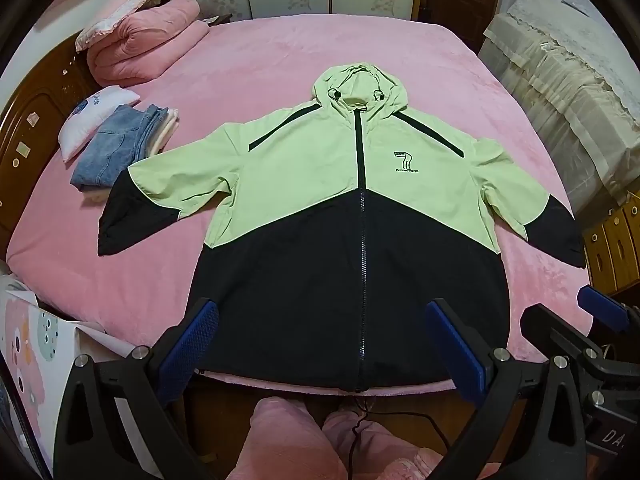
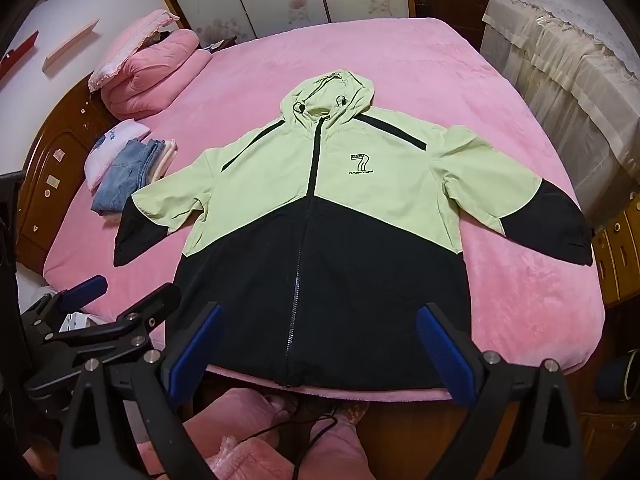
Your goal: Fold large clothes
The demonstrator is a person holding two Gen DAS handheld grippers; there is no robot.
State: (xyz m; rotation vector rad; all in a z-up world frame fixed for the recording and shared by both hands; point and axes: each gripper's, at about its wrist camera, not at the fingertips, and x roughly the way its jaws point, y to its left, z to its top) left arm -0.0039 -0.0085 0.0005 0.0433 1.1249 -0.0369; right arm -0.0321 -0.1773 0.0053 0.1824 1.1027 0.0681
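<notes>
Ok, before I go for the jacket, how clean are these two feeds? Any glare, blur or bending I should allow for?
Left wrist view: sharp, evenly lit, no glare; the jacket reads clearly, though the fisheye bows the bed and darkens the corners. Right wrist view: equally sharp, same bowing; the jacket's black lower half loses fold detail. Both grippers, left and right, are in focus, open and empty.

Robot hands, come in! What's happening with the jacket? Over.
Left gripper and right gripper open, empty. Jacket flat on bed, zipped, unfolded. Nothing in the way.
</notes>
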